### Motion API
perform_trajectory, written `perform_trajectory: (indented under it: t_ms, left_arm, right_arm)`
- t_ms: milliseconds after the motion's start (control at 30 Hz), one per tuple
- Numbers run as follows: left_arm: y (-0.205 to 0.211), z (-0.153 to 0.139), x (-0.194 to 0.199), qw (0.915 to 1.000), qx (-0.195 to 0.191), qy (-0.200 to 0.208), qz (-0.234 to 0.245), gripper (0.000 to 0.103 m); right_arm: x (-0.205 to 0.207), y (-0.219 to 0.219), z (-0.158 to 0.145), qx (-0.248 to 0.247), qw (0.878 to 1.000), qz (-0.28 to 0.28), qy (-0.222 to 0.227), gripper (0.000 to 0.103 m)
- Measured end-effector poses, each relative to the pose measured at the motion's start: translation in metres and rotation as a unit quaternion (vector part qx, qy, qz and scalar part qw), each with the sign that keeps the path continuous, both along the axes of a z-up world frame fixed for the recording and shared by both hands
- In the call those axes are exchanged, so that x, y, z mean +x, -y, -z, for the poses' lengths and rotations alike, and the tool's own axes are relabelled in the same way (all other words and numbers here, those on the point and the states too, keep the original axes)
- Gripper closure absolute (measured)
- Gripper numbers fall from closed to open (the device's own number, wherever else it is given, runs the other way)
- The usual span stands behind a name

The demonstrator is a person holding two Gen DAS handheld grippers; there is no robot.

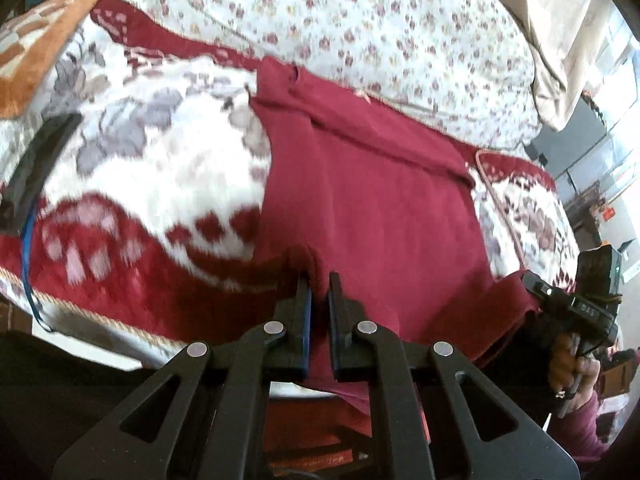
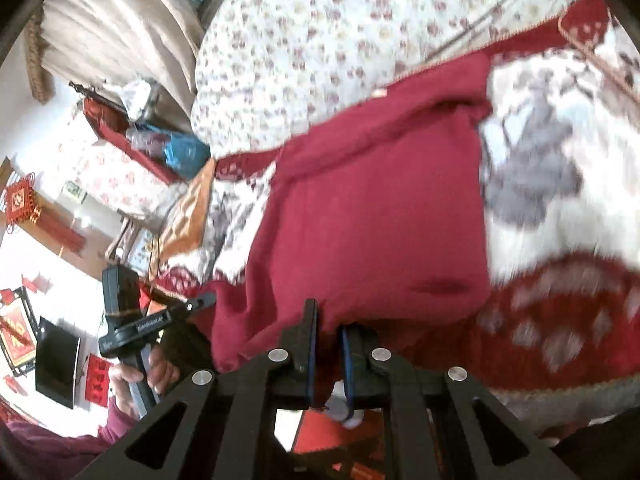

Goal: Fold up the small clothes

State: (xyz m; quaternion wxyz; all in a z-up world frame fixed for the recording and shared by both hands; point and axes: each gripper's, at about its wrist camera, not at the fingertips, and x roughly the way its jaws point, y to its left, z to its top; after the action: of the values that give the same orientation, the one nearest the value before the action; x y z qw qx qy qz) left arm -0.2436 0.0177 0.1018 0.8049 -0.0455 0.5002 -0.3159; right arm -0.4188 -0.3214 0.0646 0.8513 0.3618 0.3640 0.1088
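A dark red knitted garment [image 1: 372, 200] lies spread on a red and white patterned blanket [image 1: 160, 168], its near hem hanging over the bed's front edge. My left gripper [image 1: 319, 288] is shut on the garment's near left hem. My right gripper [image 2: 329, 320] is shut on the near hem of the same garment [image 2: 372, 216] at its other corner. In the left wrist view the right gripper [image 1: 532, 292] shows at the garment's right corner, held by a hand. In the right wrist view the left gripper [image 2: 200, 300] shows at the left corner.
A white flowered quilt [image 1: 360, 28] lies behind the garment. An orange patterned cushion [image 1: 36, 44] sits at the far left of the bed. A black flat object [image 1: 36, 164] rests on the blanket's left side. Furniture and red wall decorations [image 2: 24, 204] stand beyond the bed.
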Motion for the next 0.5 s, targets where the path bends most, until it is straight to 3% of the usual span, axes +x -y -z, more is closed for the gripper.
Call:
perform_trajectory:
  t_ms: [500]
  left_arm:
    - [0.029,-0.038,0.085,0.9961,-0.024,0.049,-0.069,0.097]
  right_arm:
    - [0.071,0.061,-0.04,-0.044,0.994,0.093,0.023,0.094]
